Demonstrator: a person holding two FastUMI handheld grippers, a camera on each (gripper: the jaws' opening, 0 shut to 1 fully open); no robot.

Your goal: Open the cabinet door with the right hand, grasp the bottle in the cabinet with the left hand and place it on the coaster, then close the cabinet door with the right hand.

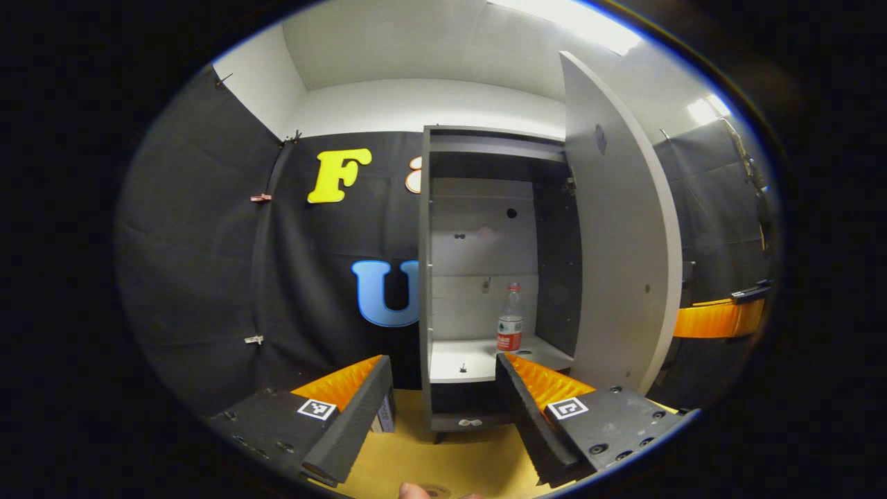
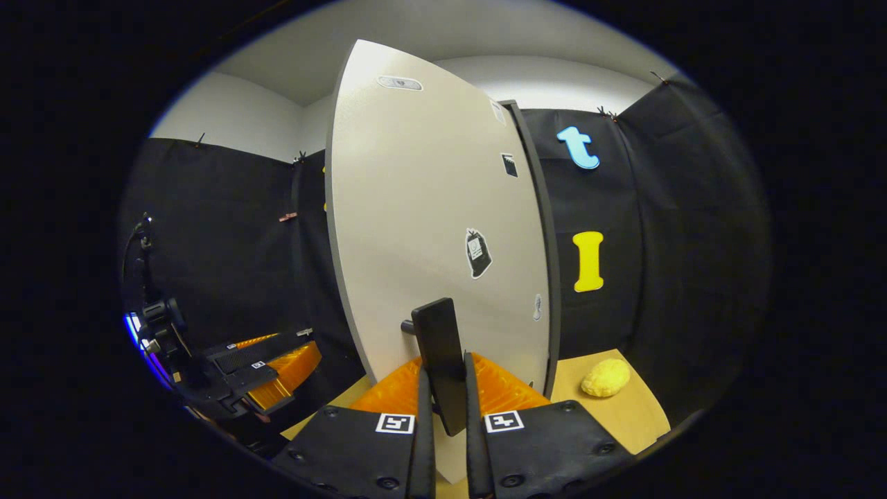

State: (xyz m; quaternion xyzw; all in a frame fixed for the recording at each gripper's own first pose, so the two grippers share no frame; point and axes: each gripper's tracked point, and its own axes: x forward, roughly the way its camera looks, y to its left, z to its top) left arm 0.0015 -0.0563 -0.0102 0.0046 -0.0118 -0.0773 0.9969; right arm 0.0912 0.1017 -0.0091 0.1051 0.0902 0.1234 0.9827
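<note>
The grey cabinet [image 1: 424, 277] stands with its door [image 1: 620, 229] swung wide to the right. On its lower shelf a clear bottle [image 1: 510, 317] with a red label stands upright. My left gripper [image 1: 443, 364] is open in front of the shelf, short of the bottle, nothing between its fingers. In the right gripper view the door [image 2: 429, 208] faces me and my right gripper [image 2: 443, 381] is shut on the dark door handle [image 2: 439, 353]. The left gripper [image 2: 267, 360] appears far left in that view. At the bottom edge of the left gripper view lies a round coaster [image 1: 435, 491], partly cut off.
A yellow lumpy object [image 2: 606, 378] lies on the wooden tabletop [image 2: 624, 416] right of the door. A small box [image 1: 385, 416] sits by the cabinet's left foot. Black cloth walls close the booth. The right gripper [image 1: 721, 315] shows beyond the door's edge.
</note>
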